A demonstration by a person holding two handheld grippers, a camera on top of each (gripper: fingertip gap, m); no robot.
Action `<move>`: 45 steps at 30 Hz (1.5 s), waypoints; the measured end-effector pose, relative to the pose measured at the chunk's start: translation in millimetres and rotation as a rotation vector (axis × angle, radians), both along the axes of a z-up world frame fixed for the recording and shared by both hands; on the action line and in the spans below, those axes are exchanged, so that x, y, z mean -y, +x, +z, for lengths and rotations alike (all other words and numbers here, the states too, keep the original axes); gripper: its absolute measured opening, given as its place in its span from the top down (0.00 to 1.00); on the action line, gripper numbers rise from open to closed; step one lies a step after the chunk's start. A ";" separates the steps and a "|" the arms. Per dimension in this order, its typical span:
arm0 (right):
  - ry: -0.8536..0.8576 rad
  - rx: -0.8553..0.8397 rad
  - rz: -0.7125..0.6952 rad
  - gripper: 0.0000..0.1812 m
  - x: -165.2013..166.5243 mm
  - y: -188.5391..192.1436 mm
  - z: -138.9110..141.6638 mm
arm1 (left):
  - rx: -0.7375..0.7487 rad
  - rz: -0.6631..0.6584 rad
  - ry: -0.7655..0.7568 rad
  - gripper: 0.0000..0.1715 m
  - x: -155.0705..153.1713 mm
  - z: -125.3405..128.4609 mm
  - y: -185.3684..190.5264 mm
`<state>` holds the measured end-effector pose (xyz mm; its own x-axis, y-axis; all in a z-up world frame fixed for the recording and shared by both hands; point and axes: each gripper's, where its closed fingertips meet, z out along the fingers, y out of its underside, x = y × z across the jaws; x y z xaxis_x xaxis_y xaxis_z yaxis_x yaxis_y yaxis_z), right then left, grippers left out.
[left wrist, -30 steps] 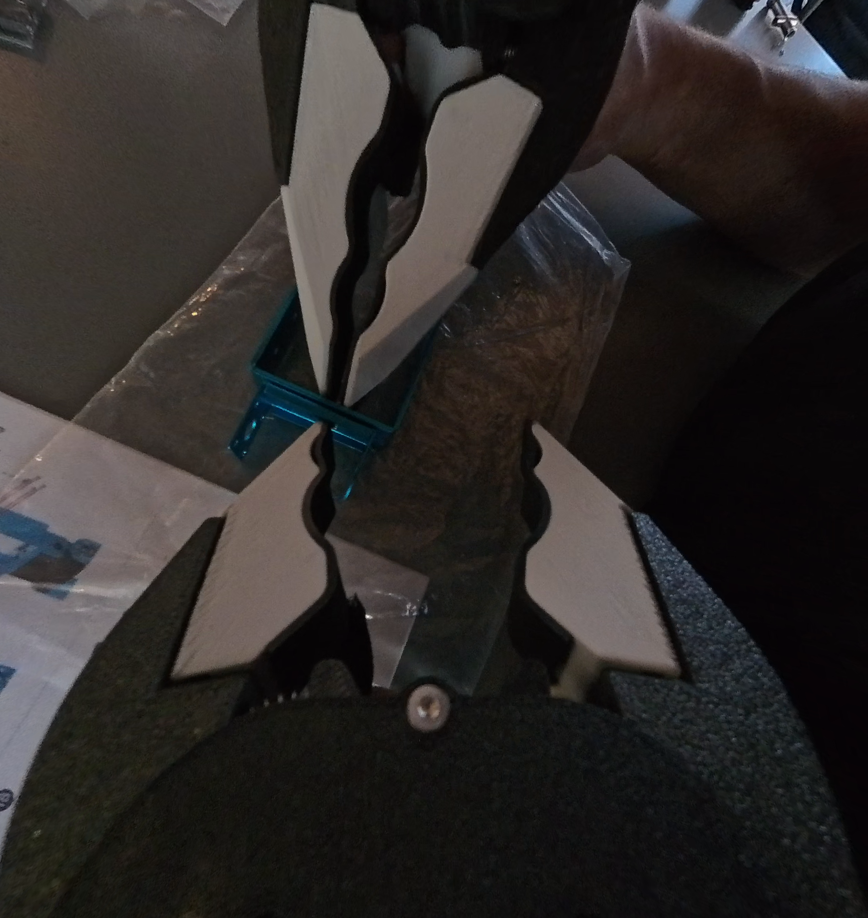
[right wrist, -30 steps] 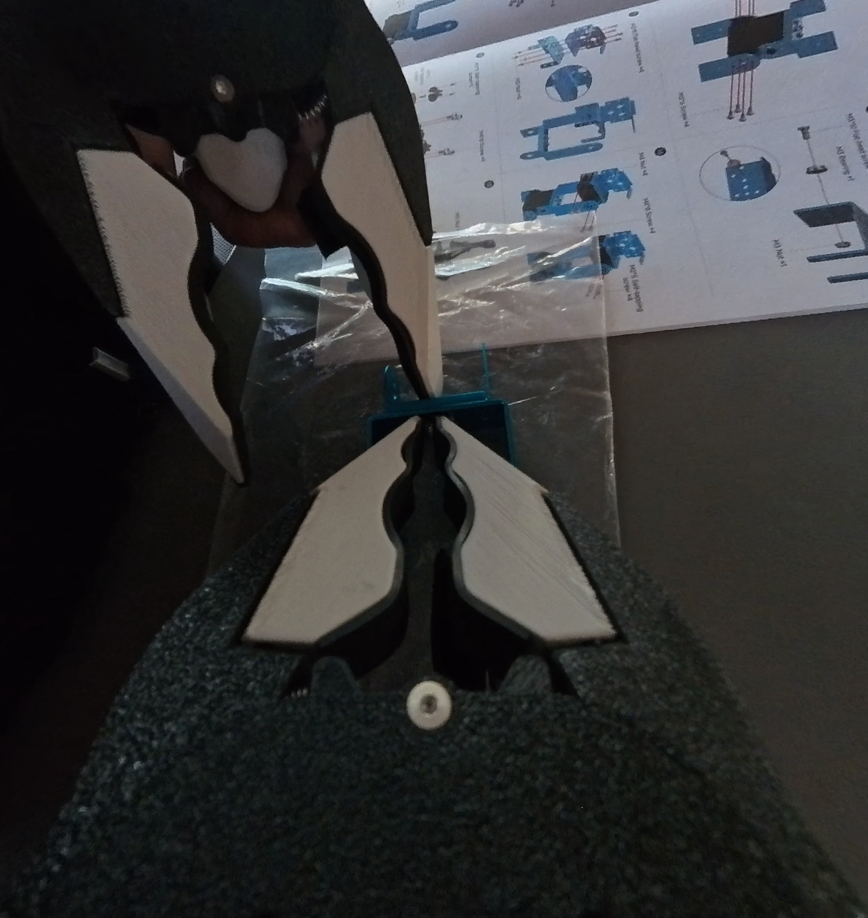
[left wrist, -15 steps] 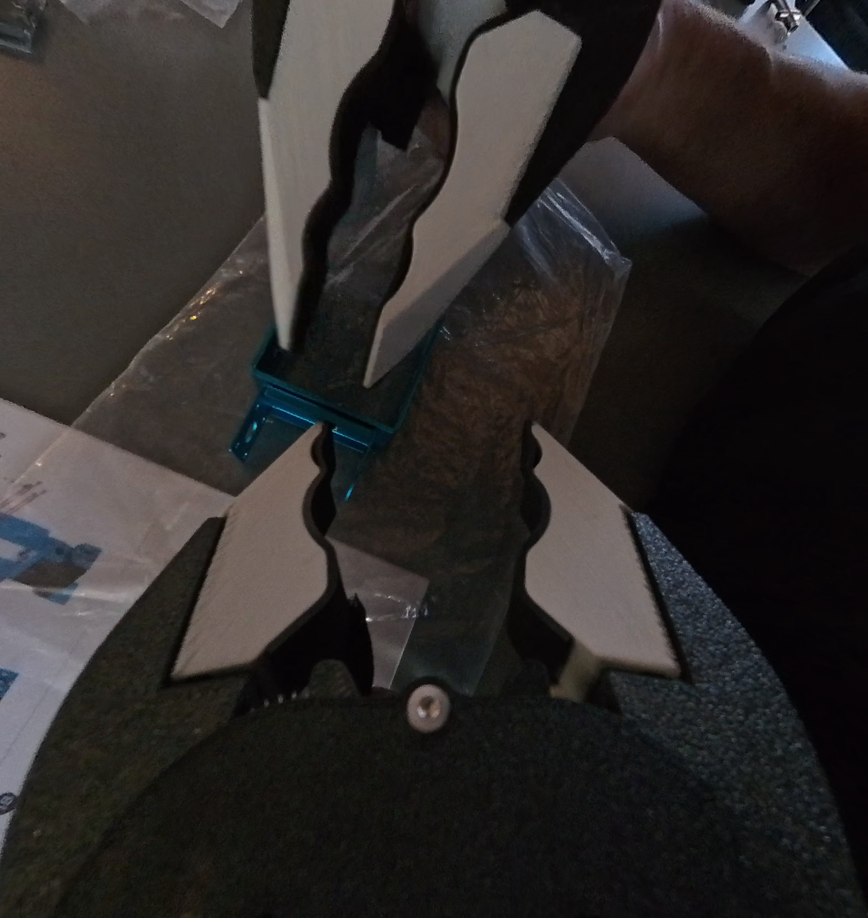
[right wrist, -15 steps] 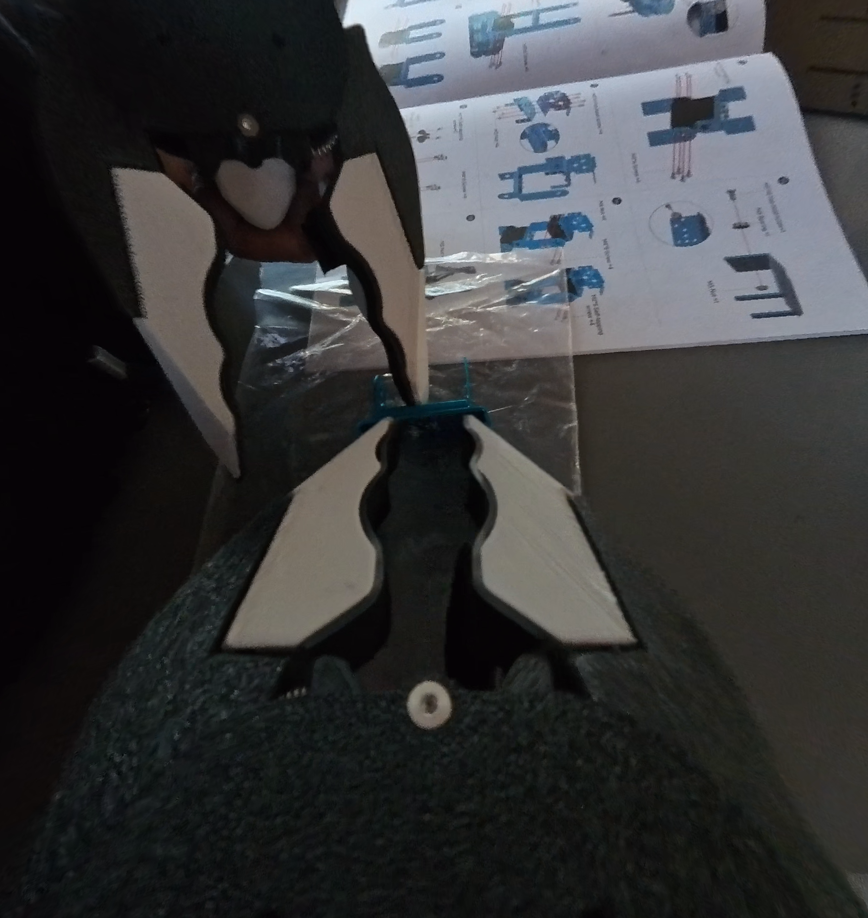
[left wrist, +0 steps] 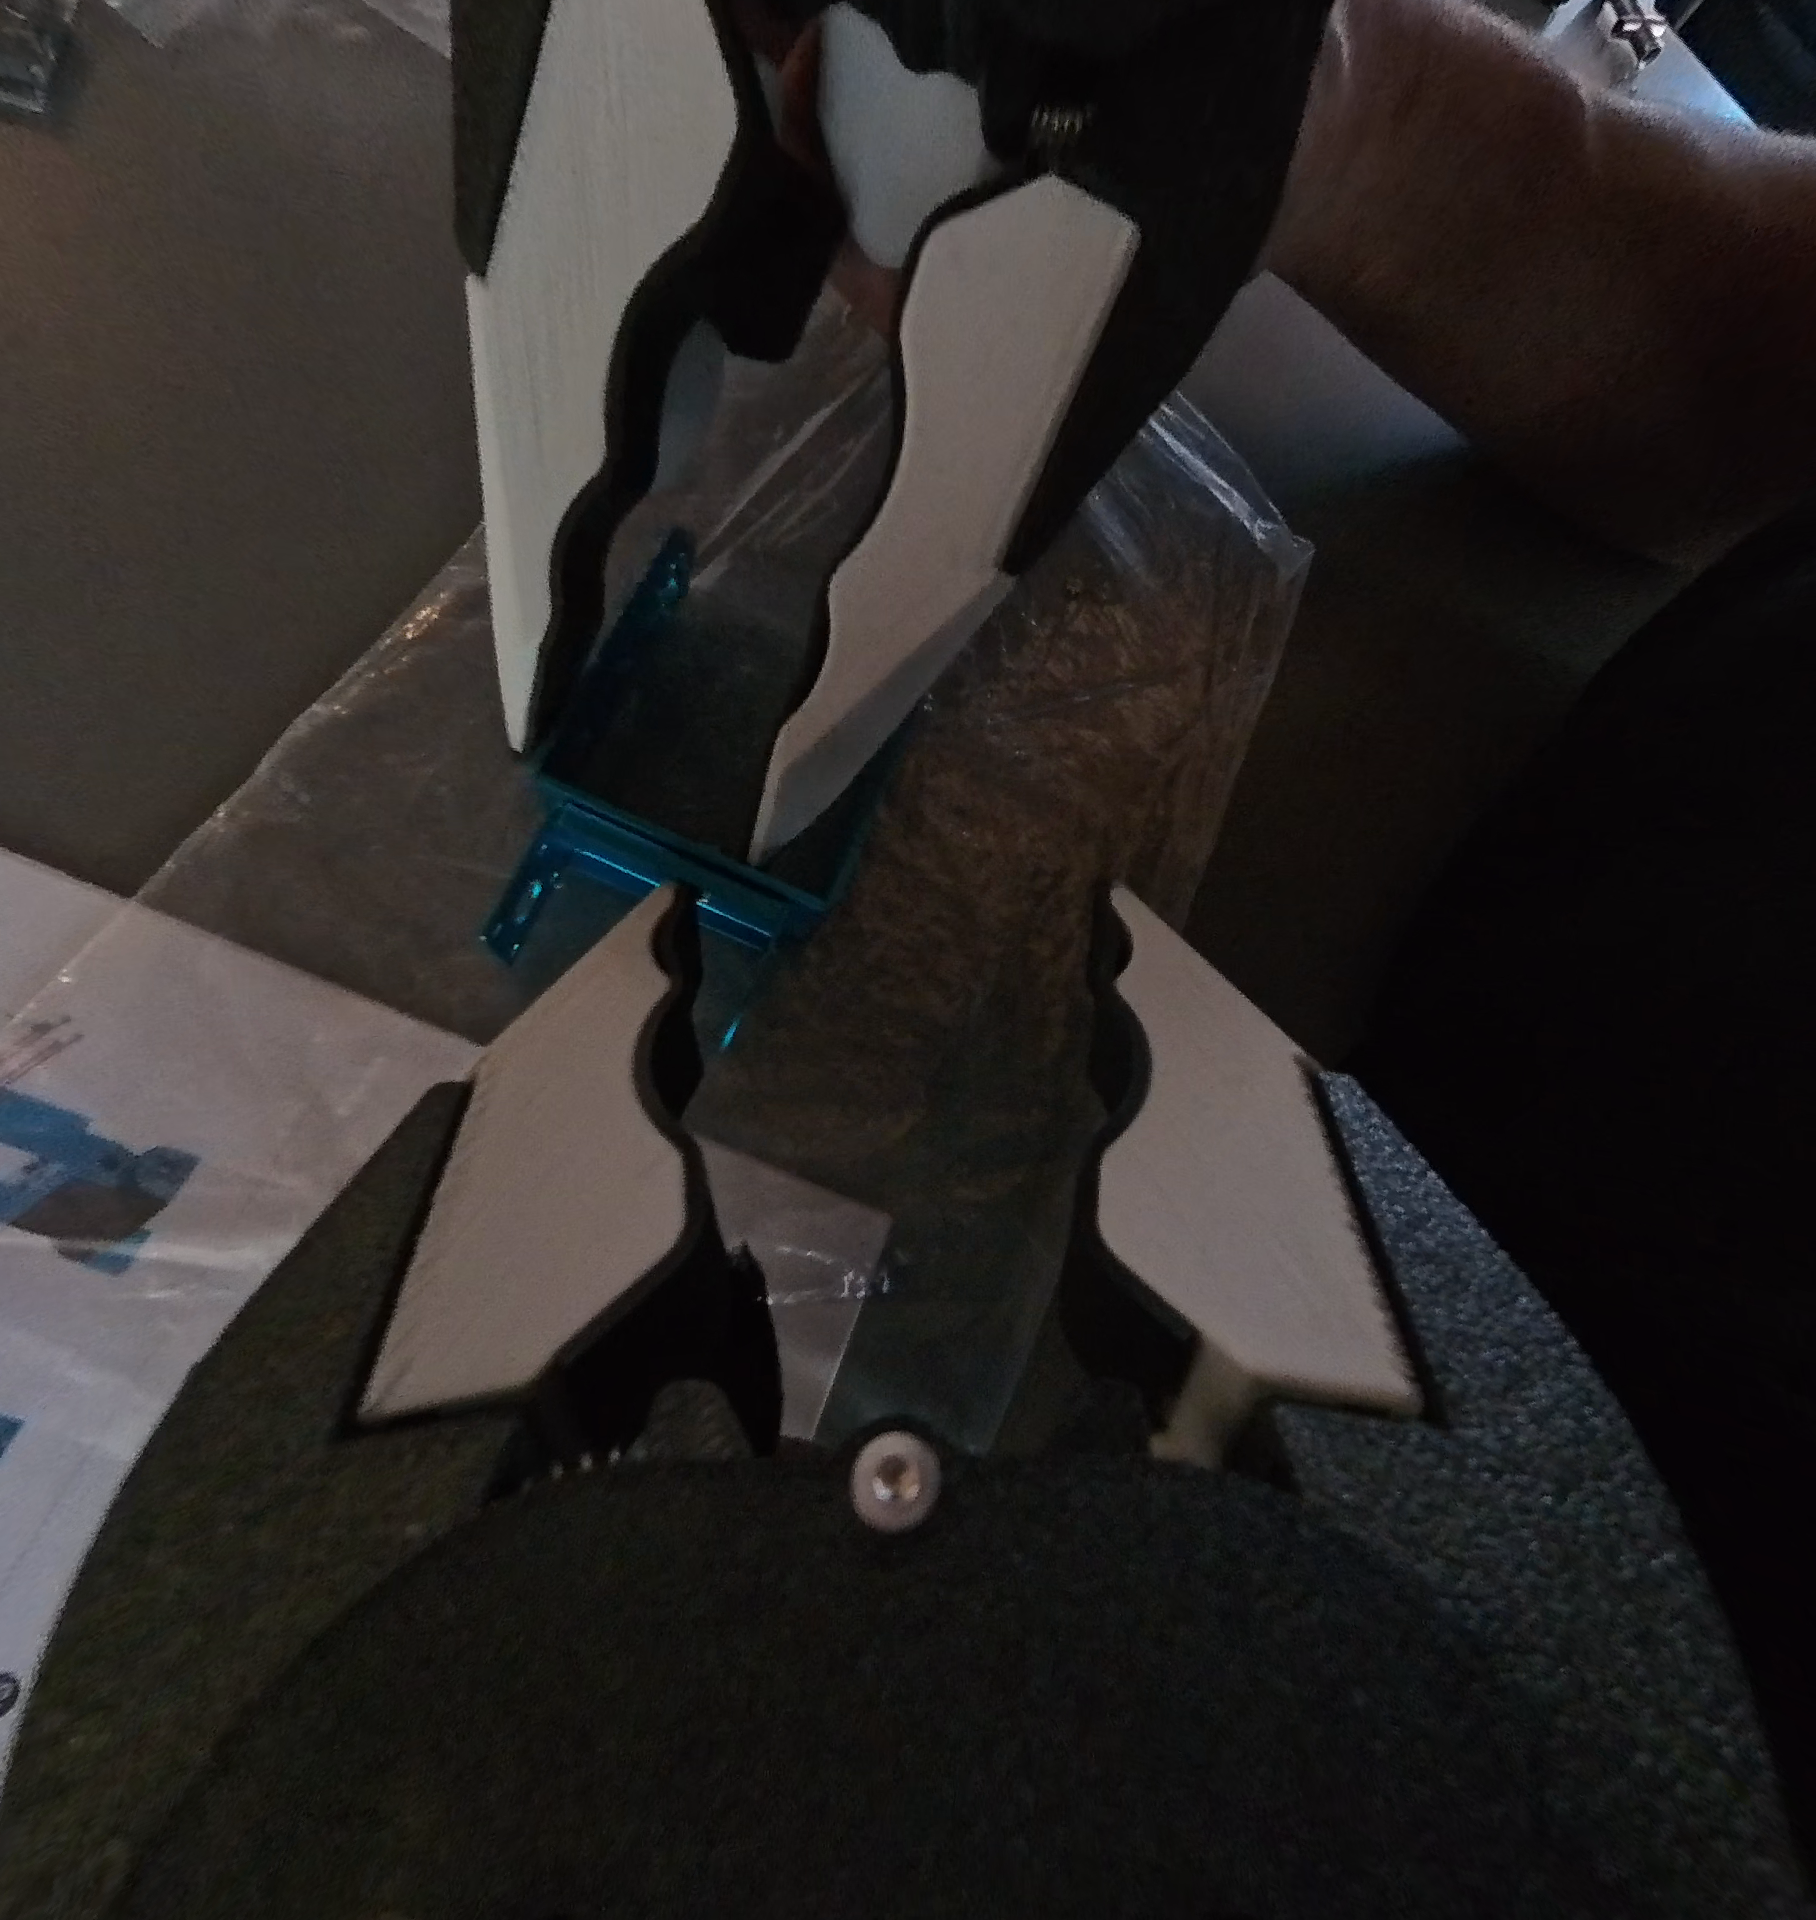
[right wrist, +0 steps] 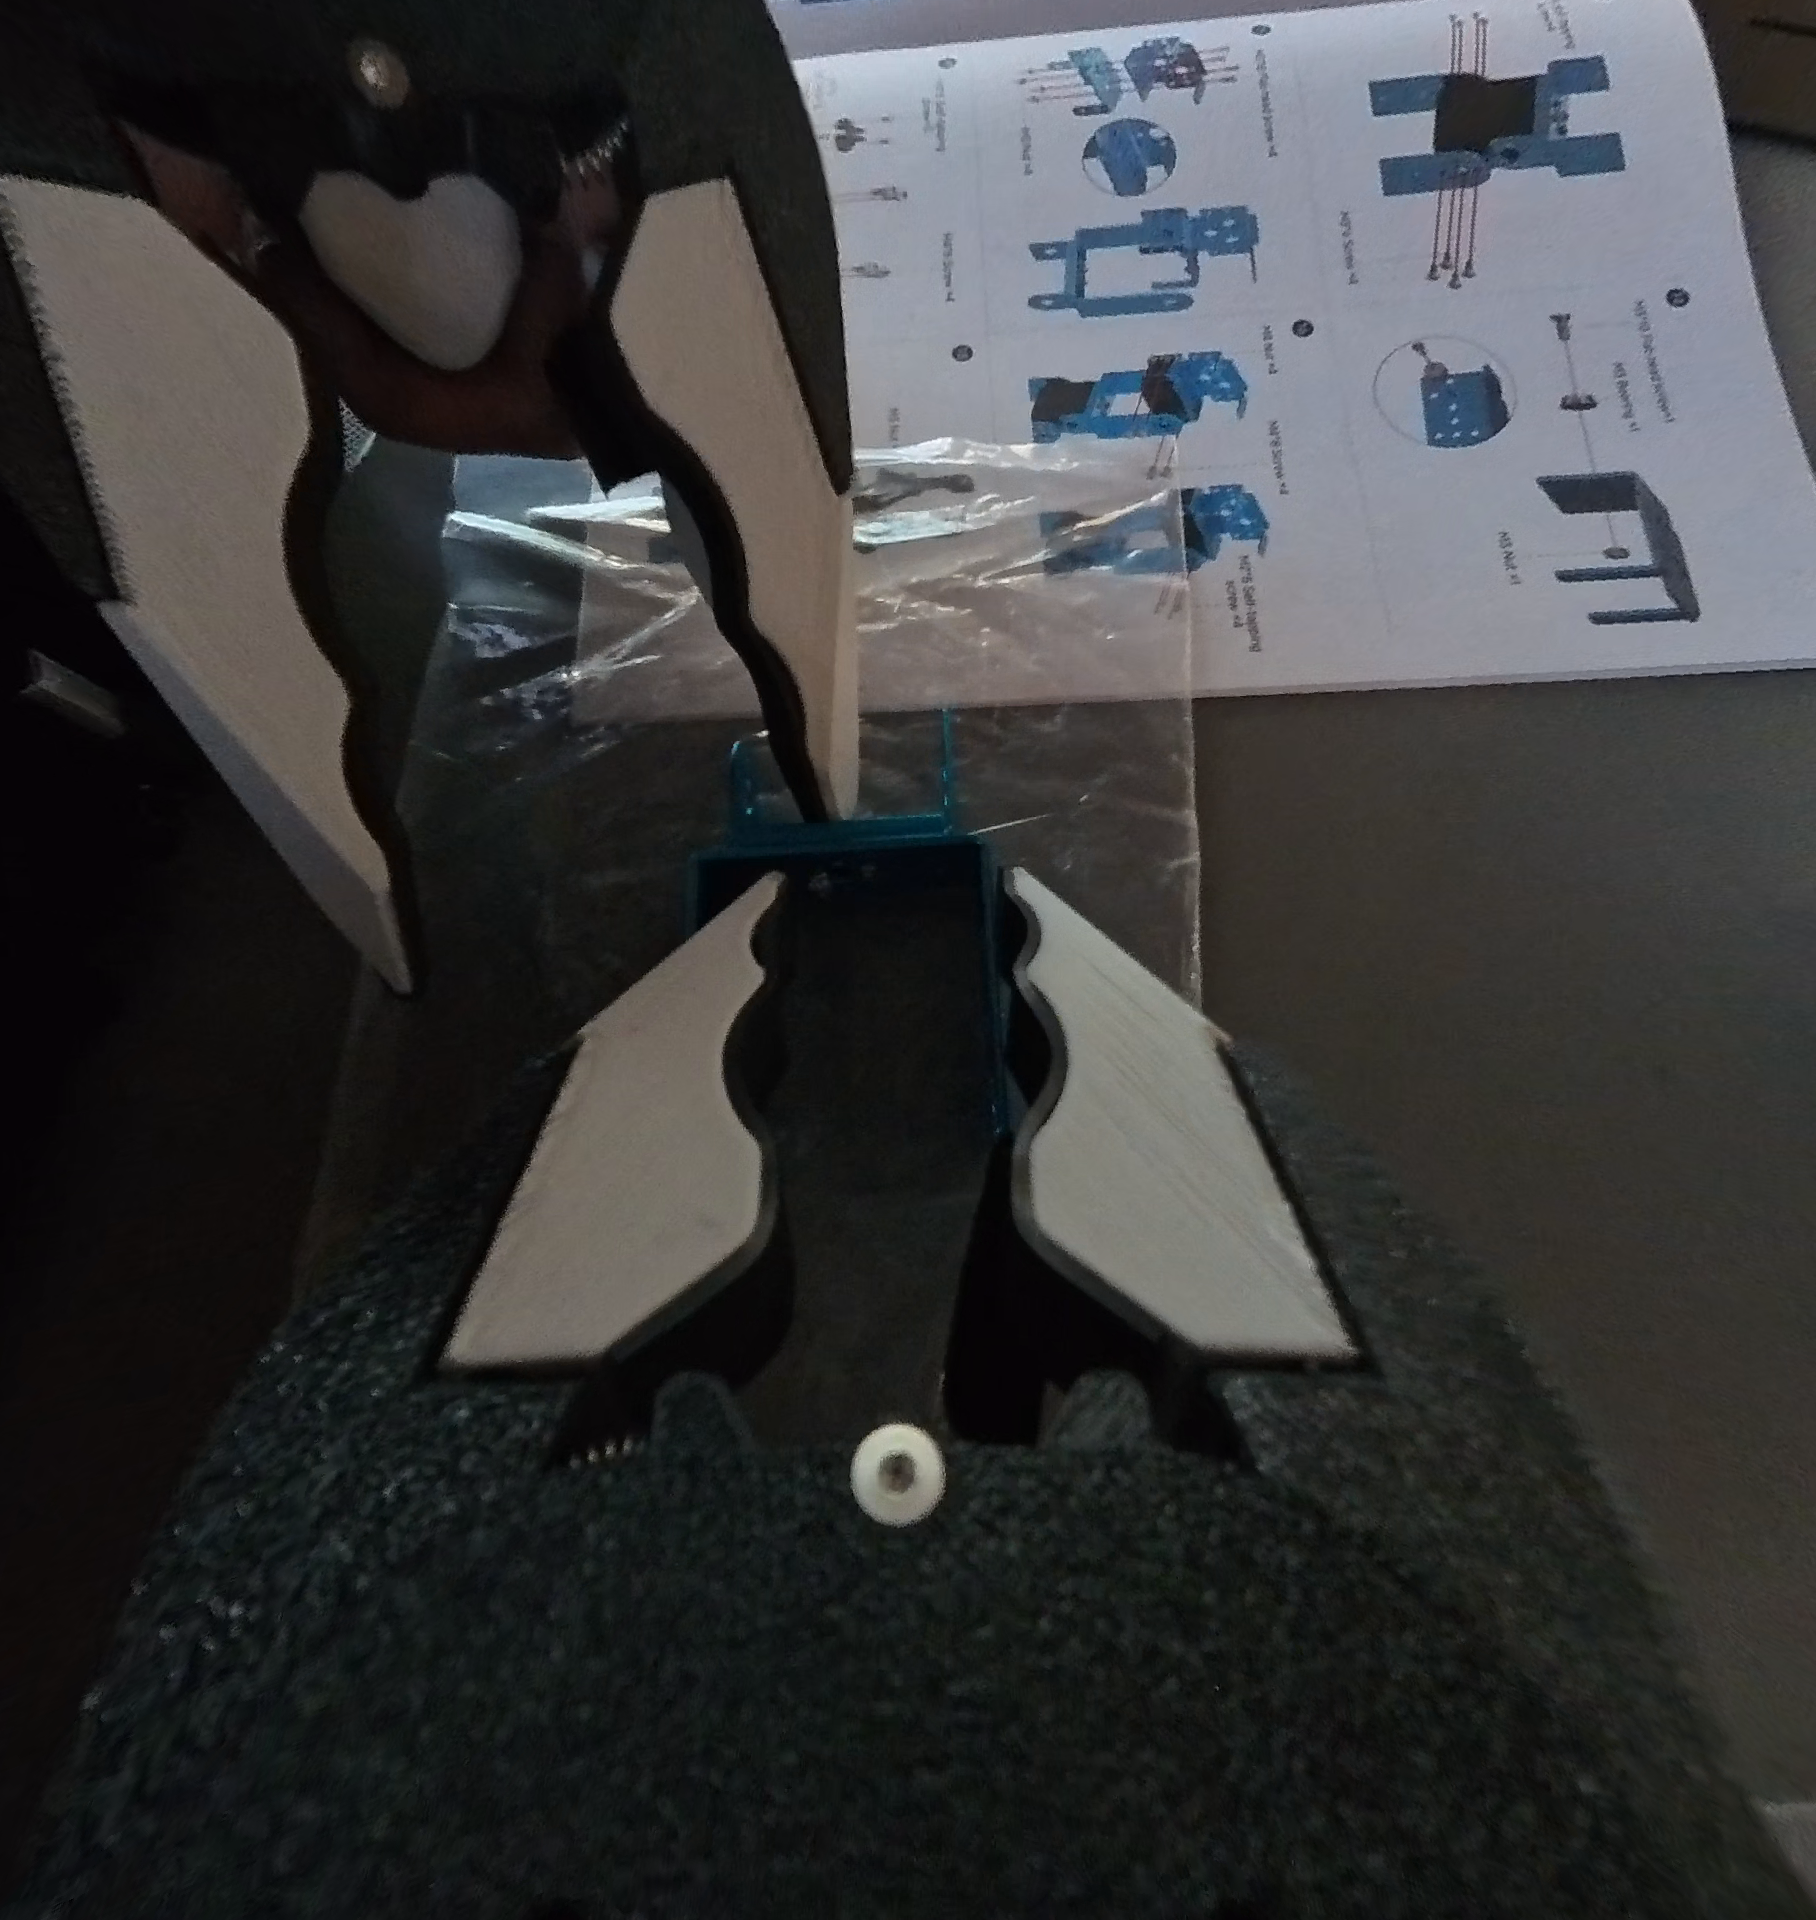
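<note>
The grey table [right wrist: 1506, 1039] carries a white printed manual [right wrist: 1351, 364] at the far side and a crinkled clear plastic bag [left wrist: 1091, 675]. On the bag sits a blue metal bracket [right wrist: 992, 977], box-shaped with thin glossy walls. The right gripper [right wrist: 893, 883] is spread around it, fingers outside its long sides. The left gripper [left wrist: 893, 914], also spread, touches its opposite end

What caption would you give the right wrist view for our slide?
Open right gripper straddling a blue metal bracket on a clear plastic bag, open left gripper opposite, instruction sheet behind.
</note>
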<state>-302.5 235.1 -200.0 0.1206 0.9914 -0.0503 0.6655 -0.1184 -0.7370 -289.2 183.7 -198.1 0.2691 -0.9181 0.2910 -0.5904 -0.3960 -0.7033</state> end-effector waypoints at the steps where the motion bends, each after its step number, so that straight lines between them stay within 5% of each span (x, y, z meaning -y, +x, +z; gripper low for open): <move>1: -0.006 -0.002 0.000 0.79 0.0 0.2 0.2 | -0.001 -0.001 0.001 0.56 -0.1 0.0 0.0; 45: 0.002 0.007 -0.026 0.77 -4.5 3.9 -1.7 | -0.008 -0.010 0.008 0.56 1.5 -1.0 1.4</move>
<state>-298.6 239.7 -201.7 0.1465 0.9881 -0.0473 0.6675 -0.1340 -0.7325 -287.8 182.3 -199.1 0.2619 -0.9230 0.2818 -0.5999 -0.3844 -0.7017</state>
